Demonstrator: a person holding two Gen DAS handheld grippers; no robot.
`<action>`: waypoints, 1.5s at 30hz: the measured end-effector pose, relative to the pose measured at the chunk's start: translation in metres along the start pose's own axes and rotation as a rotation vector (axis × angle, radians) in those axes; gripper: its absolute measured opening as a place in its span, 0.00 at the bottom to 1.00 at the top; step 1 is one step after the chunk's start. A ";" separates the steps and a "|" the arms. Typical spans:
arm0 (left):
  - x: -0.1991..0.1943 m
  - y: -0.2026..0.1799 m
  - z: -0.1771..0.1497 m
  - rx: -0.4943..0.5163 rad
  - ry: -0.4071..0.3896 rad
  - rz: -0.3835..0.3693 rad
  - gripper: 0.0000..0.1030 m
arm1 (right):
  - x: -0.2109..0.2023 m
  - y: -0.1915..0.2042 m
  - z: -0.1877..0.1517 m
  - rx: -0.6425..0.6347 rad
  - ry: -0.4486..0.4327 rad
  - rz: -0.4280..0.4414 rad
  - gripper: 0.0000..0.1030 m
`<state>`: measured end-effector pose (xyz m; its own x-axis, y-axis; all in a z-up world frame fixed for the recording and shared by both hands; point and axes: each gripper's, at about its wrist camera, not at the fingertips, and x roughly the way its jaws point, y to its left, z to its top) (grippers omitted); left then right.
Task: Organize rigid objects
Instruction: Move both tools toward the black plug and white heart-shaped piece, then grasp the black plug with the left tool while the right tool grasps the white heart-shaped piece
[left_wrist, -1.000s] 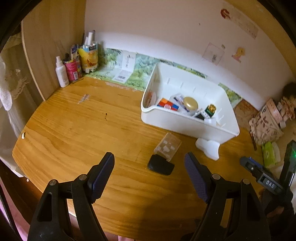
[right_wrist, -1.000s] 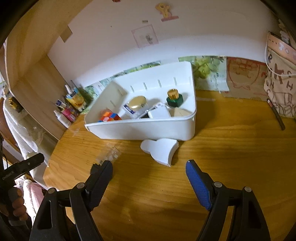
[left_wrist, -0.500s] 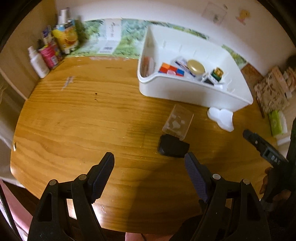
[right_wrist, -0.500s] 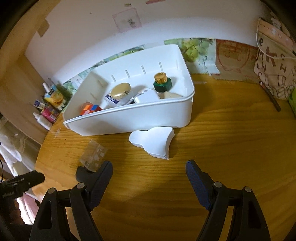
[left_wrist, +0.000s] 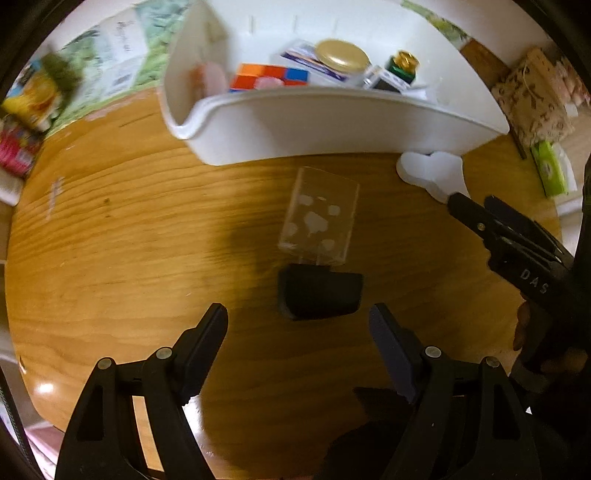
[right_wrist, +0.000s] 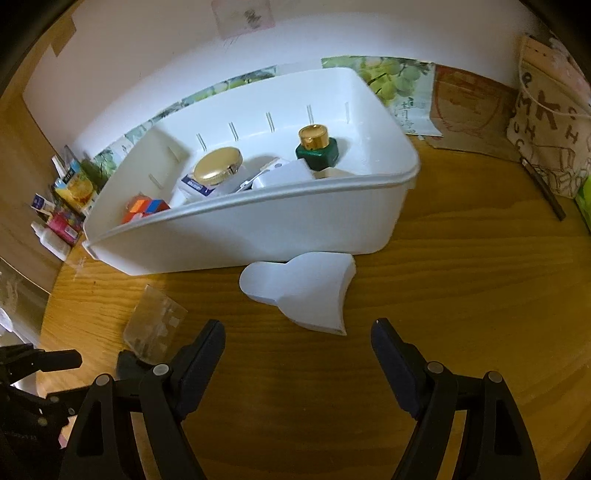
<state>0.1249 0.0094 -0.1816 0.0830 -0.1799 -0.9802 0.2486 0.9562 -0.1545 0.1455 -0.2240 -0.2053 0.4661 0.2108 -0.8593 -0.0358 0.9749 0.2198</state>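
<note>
Three pieces left out on the wooden table (left_wrist: 110, 258), toward its middle: black block (left_wrist: 320, 295), clear box (left_wrist: 319, 218) touching its far side, white heart-shaped box (right_wrist: 306, 291) against the near wall of the white bin (right_wrist: 258, 236). Already binned: a gold-lidded jar (right_wrist: 218, 170), a green bottle (right_wrist: 317, 149), a colourful cube (right_wrist: 146, 208).

Left gripper (left_wrist: 297, 332) hung steeply over the black block, jaws parted wide, nothing held. Right gripper (right_wrist: 297, 347) faced the heart-shaped box, likewise wide and empty.

Probably best to straddle the block squarely, clear of the clear box, close on its short sides, then lift straight up.
</note>
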 end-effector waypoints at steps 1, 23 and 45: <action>0.004 -0.002 0.002 0.007 0.014 -0.006 0.79 | 0.003 0.001 0.001 -0.003 0.001 -0.001 0.79; 0.050 -0.022 0.038 0.019 0.176 -0.041 0.79 | 0.045 0.022 0.002 -0.093 0.001 -0.069 0.79; 0.046 -0.026 0.059 -0.045 0.136 -0.003 0.67 | 0.058 0.039 0.004 -0.158 -0.044 -0.135 0.86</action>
<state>0.1788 -0.0368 -0.2151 -0.0498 -0.1527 -0.9870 0.2051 0.9656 -0.1597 0.1749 -0.1738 -0.2443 0.5137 0.0777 -0.8544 -0.1073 0.9939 0.0258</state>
